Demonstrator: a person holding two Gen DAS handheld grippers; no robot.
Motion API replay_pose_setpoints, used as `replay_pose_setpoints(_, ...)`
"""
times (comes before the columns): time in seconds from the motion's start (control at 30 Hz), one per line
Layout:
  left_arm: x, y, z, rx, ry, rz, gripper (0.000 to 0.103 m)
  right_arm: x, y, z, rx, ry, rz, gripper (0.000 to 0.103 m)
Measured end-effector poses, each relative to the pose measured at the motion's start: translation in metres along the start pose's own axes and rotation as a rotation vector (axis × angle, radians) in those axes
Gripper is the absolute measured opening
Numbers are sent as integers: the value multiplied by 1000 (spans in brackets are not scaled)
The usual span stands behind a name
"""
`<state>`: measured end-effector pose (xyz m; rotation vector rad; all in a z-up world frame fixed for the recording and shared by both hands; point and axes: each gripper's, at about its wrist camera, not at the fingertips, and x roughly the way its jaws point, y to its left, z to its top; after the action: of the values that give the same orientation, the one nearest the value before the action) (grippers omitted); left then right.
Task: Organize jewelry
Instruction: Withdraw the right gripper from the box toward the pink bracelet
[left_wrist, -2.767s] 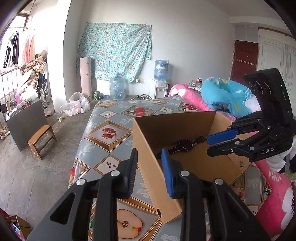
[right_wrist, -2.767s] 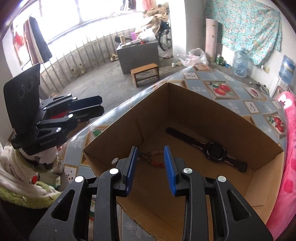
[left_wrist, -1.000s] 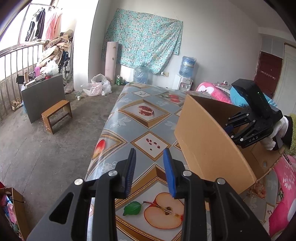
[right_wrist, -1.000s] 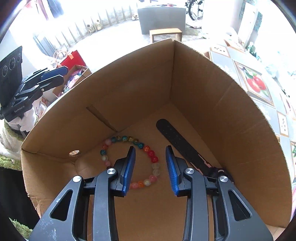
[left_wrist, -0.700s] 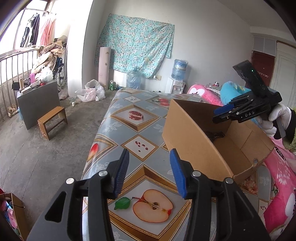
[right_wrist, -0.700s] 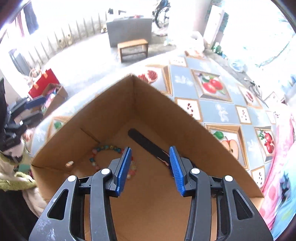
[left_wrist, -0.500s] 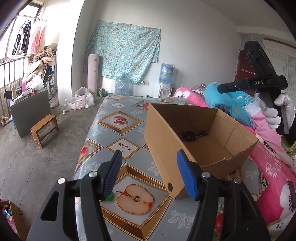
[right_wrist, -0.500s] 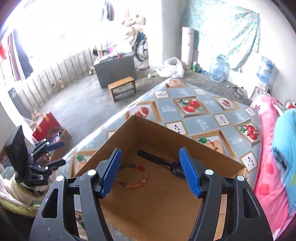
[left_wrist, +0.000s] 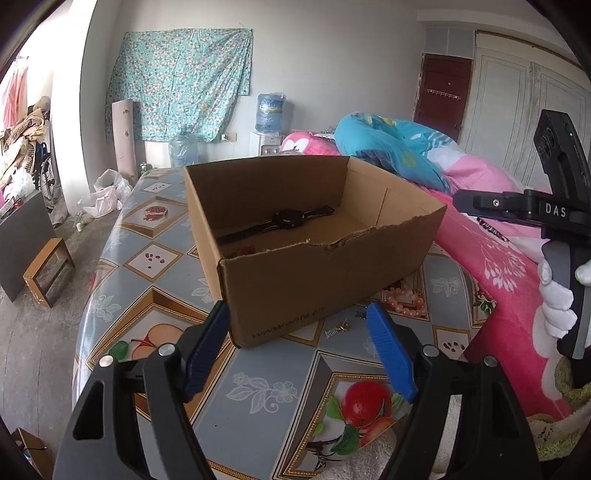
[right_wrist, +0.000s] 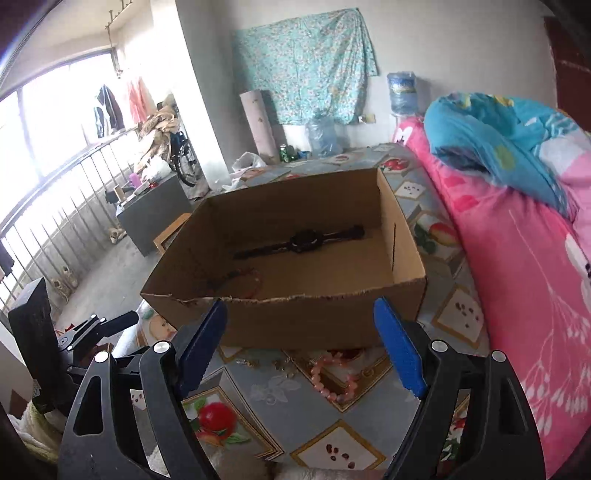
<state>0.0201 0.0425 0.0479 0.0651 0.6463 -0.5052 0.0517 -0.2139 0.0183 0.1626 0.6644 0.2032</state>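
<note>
Left gripper (left_wrist: 297, 345) and right gripper (right_wrist: 300, 345), each with blue-padded fingers spread wide and holding nothing, hover over a fruit-patterned tablecloth (left_wrist: 258, 391). An open cardboard box (left_wrist: 321, 273), printed with a partly legible web address beginning "www", contains a black wristwatch (left_wrist: 288, 218) and a multicoloured bead bracelet (right_wrist: 243, 282). A pink bead bracelet (right_wrist: 330, 376) and small metal pieces (left_wrist: 338, 328) lie on the cloth just outside the box. The right gripper's body reads "DAS".

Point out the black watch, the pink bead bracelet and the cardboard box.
black watch (right_wrist: 304, 240), right wrist view, on its round face.
pink bead bracelet (right_wrist: 325, 386), right wrist view, on its beads.
cardboard box (left_wrist: 295, 288), left wrist view, on its near outer wall.
</note>
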Motion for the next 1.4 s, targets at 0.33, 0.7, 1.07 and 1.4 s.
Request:
replay_pose_setpoints(0.33, 8, -24, 2, 21, -2, 19, 75, 1, -10, -47, 61, 114, -103, 92)
replay_pose_setpoints(0.7, 24, -47, 12, 32, 27, 78, 75, -21, -29, -75, 124, 76, -201, 95)
replay_pose_setpoints(1.07, 35, -56, 13, 26, 61, 57, 75, -25, -26, -118, 143, 80, -205, 95)
replay_pose_setpoints(1.4, 48, -49, 0, 44, 58, 27, 75, -3, -12, -114, 83, 38, -145, 93)
